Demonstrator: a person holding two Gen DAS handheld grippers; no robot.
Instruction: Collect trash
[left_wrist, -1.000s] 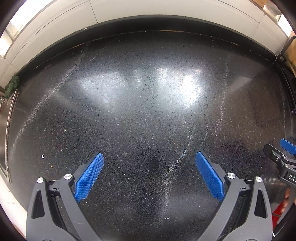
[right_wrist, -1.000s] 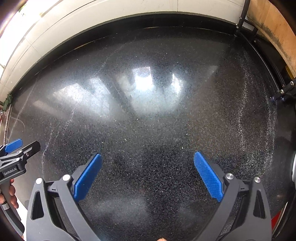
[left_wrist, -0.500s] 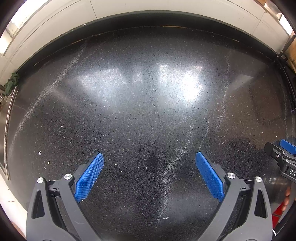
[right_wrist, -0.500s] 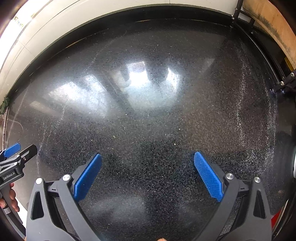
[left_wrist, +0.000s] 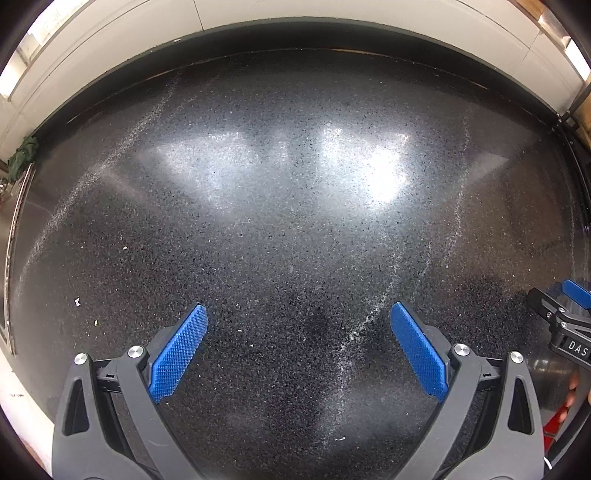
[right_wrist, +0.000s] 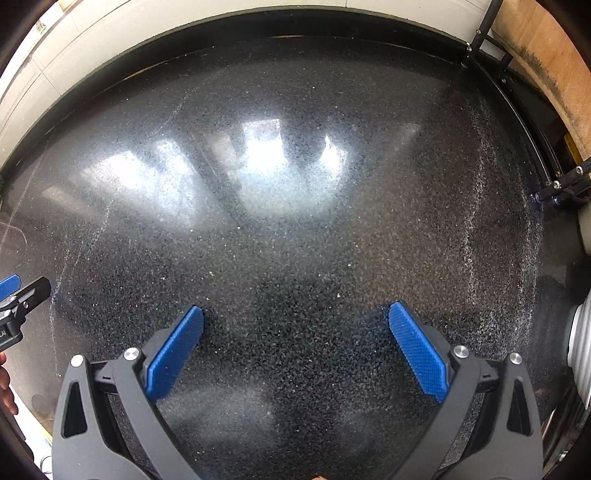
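Note:
Both grippers hover over a black speckled countertop. My left gripper is open, its blue pads wide apart with nothing between them. A few tiny pale crumbs lie on the counter to its left. My right gripper is open too and holds nothing. Each gripper shows at the edge of the other's view: the right gripper at the right edge, the left gripper at the left edge. No larger piece of trash shows in either view.
A white tiled wall backs the counter. A green cloth sits at the far left by a metal sink edge. A black metal rack and a ribbed metal object stand on the right.
Both grippers have drifted slightly forward and to the right over the counter. Their jaws stay open as before.

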